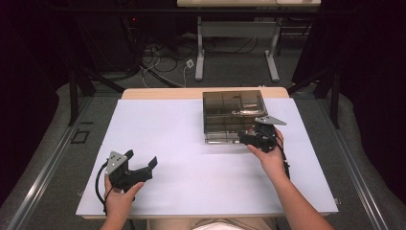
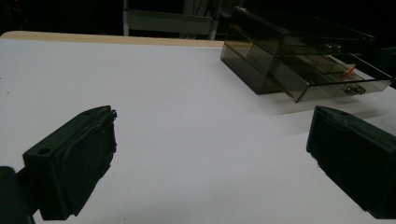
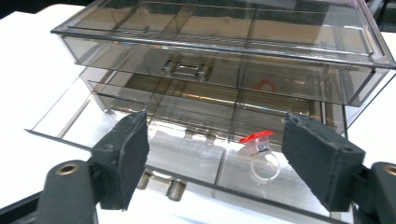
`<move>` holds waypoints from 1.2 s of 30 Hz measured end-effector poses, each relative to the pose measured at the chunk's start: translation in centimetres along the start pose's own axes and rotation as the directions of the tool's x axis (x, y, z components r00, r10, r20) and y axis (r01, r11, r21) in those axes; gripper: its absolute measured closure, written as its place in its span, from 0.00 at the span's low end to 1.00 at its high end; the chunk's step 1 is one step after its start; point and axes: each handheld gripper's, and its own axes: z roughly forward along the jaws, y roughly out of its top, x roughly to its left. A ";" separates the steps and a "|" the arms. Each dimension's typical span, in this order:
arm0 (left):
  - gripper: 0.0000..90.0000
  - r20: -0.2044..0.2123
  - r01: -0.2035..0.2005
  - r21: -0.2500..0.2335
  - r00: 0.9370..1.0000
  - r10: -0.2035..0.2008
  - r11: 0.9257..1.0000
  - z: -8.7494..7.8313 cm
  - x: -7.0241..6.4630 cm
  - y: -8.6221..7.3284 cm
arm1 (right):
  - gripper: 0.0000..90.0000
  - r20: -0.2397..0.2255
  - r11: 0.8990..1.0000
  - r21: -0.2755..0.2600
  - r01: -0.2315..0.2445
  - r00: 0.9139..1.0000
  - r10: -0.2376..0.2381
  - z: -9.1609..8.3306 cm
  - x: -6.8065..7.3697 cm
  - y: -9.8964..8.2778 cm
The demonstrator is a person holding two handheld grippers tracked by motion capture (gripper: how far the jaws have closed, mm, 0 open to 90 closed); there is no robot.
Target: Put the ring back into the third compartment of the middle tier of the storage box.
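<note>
A smoky clear drawer box (image 1: 232, 112) stands at the back right of the white tabletop (image 1: 191, 172). Its lower drawer (image 3: 187, 158) is pulled out toward me. Inside the drawer lies a clear ring with a red top (image 3: 260, 148), at the right side; it appears as a red speck (image 2: 348, 71) in the left gripper view. My right gripper (image 3: 217, 121) hovers at the drawer's front, open, with nothing pressed between its pads; from above it (image 1: 246, 136) sits at the box's front right corner. My left gripper (image 1: 141, 158) rests open near the front left, pointing across the table (image 2: 212, 116).
The upper drawer (image 3: 187, 69) of the box is shut, its metal handle facing me. Beyond the table's far edge stand the legs of another table (image 1: 237, 48) and loose cables (image 1: 163, 60) on the floor. Dark curtains flank both sides.
</note>
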 end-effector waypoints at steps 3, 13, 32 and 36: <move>0.02 0.001 0.001 0.000 1.000 -0.001 1.000 0.0 0.0 0.0 | 0.19 -0.015 1.000 -0.006 0.002 1.000 -0.003 -0.3 0.1 -0.1; 0.02 0.004 0.000 0.005 1.000 0.000 1.000 0.1 0.0 0.0 | 0.10 -0.056 0.998 -0.060 0.026 0.998 -0.029 -2.0 0.9 -0.5; 0.02 0.004 -0.001 0.005 1.000 0.001 1.000 0.1 -0.1 0.0 | 0.01 -0.127 0.996 -0.062 0.066 0.989 -0.073 -4.9 2.1 -2.8; 0.02 0.004 -0.001 0.005 1.000 0.001 1.000 0.0 -0.1 0.0 | 0.00 -0.130 0.996 -0.062 0.063 0.989 -0.070 -5.3 1.9 -3.3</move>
